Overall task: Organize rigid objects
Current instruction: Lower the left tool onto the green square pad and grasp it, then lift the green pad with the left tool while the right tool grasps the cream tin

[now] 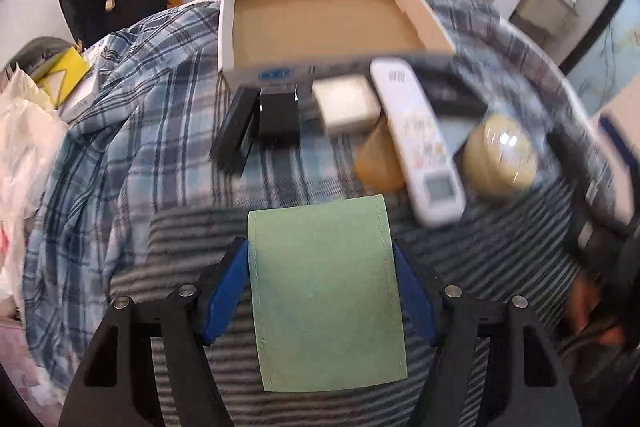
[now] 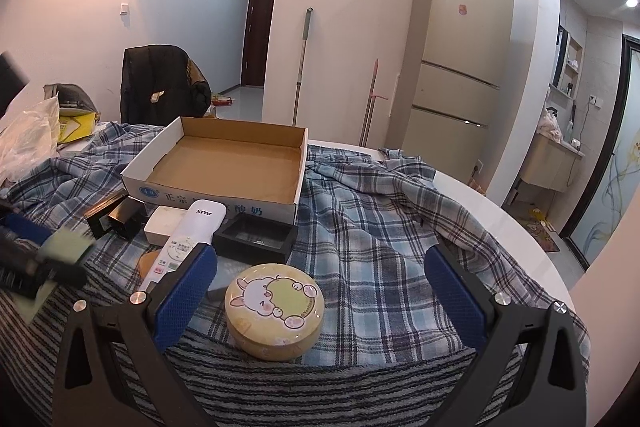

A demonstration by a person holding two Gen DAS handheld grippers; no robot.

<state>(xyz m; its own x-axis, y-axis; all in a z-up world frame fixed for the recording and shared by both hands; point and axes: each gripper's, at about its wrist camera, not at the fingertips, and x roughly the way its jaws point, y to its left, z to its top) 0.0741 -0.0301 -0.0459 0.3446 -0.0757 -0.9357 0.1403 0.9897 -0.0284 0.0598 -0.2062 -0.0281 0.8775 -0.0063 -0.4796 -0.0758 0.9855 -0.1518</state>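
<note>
We hold a pale green flat case (image 1: pixel 326 291) pinched between the blue pads of our left gripper (image 1: pixel 322 287), the case lifted above the striped cloth (image 1: pixel 500 267). Our right gripper (image 2: pixel 320 295) stands spread wide with nothing between its pads; the round yellow tin (image 2: pixel 274 311) with a cartoon lid lies on the cloth just ahead of it. Beyond, the open cardboard box (image 1: pixel 320 23) sits on the plaid cloth (image 2: pixel 380 227) covering the tabletop. Just before the box lie a white remote control (image 1: pixel 420 143), a white square box (image 1: pixel 346 103), a black adapter (image 1: pixel 279 117) and a shallow black tray (image 2: pixel 256 237).
</note>
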